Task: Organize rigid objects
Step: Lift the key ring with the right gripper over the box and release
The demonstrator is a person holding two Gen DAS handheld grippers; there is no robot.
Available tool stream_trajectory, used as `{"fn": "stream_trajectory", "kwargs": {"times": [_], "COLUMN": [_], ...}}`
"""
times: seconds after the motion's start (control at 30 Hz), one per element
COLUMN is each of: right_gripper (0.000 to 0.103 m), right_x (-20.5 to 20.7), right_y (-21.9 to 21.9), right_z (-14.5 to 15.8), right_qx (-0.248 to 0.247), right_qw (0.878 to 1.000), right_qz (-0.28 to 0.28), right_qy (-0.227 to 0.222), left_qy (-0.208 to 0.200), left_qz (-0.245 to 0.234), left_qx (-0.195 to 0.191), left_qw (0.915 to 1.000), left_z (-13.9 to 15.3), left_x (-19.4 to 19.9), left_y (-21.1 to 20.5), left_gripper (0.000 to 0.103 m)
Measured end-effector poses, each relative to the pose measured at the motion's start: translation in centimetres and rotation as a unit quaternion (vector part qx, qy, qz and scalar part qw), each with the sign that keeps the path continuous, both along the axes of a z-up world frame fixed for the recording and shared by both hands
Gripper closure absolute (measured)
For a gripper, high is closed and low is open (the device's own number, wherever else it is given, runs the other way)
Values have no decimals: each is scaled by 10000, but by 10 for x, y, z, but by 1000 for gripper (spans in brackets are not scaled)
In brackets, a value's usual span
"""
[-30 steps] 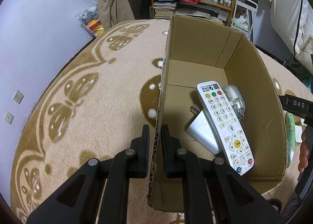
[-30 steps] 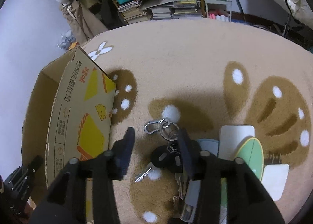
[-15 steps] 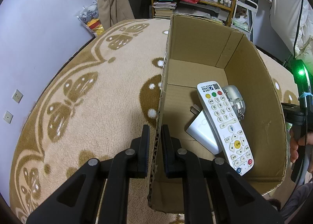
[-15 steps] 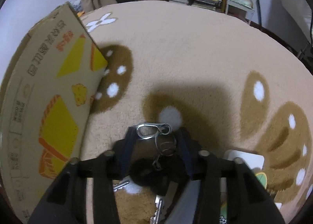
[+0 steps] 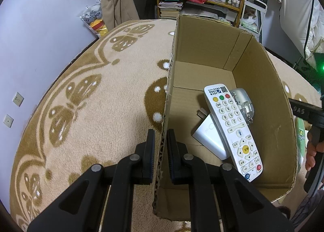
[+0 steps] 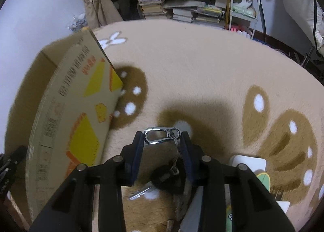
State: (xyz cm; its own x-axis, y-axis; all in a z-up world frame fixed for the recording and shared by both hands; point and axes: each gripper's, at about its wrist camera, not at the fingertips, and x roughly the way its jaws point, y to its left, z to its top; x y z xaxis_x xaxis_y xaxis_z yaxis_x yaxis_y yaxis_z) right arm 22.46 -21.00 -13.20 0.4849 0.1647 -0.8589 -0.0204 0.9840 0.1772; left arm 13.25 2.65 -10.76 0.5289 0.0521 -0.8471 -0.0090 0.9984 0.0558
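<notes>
A cardboard box (image 5: 202, 53) is held steady on a patterned rug (image 5: 97, 98) while a key bunch (image 6: 162, 171) is taken up for sorting. The box's near wall is clamped between the pads of the left claw (image 5: 161, 146); a white remote control (image 5: 230, 126), a white charger (image 5: 208, 140) and a silver object (image 5: 241, 100) are already seen inside. On the rug beside the box, the right claw (image 6: 162, 140) is closed on the silver carabiner (image 6: 162, 135) of the key bunch, its jaws having just been drawing in, the clip pinched end to end near the fingertips. The black key fob (image 6: 166, 177) and a loose key (image 6: 139, 193) hang or lie below, between the fingers. Flat cards (image 6: 249, 163) lie just beside them.

The grip is judged slight: a smooth metal clip caught only at the fingertips may pivot or slip out as the bunch is lifted, and the dangling keys may swing against the box's printed outer wall (image 6: 77, 114) or snag the rug pile on the way over the rim. The box may also be tugged askew should the left hold slacken.
</notes>
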Motion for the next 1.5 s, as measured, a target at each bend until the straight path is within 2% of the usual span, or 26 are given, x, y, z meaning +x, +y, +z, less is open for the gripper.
{"fn": "stream_trajectory", "kwargs": {"times": [0.23, 0.37, 0.57, 0.83, 0.97, 1.07, 1.3, 1.5], "right_gripper": [64, 64, 64, 64, 64, 64, 64, 63], "right_x": [-7, -13, -34, -65, -69, -66, -59, -56], "right_y": [10, 18, 49, 92, 109, 119, 120, 115], "right_z": [37, 71, 116, 155, 153, 137, 96, 83], "right_qx": [310, 457, 556, 572, 401, 225, -39, -148], "right_qw": [9979, 9933, 9815, 9634, 9632, 9672, 9776, 9829], "right_qz": [74, 225, 602, 1220, 1398, 1456, 1442, 1291], "right_qy": [-571, -1040, -1728, -2317, -2261, -2068, -1535, -1306], "left_qy": [4, 2, 5, 5, 7, -2, -6, -26], "left_qz": [0, -3, 0, -4, -2, -34, -41, -74], "left_qx": [-11, -10, -17, -10, -20, -31, -44, 0], "left_qw": [10000, 10000, 10000, 10000, 10000, 10000, 10000, 10000], "left_z": [0, 0, 0, 0, 0, 0, 1, 2], "left_x": [0, 0, 0, 0, 0, 1, 1, 0], "left_y": [0, -1, 0, 0, 1, 2, 4, 5], "left_gripper": [92, 92, 92, 92, 92, 93, 93, 93]}}
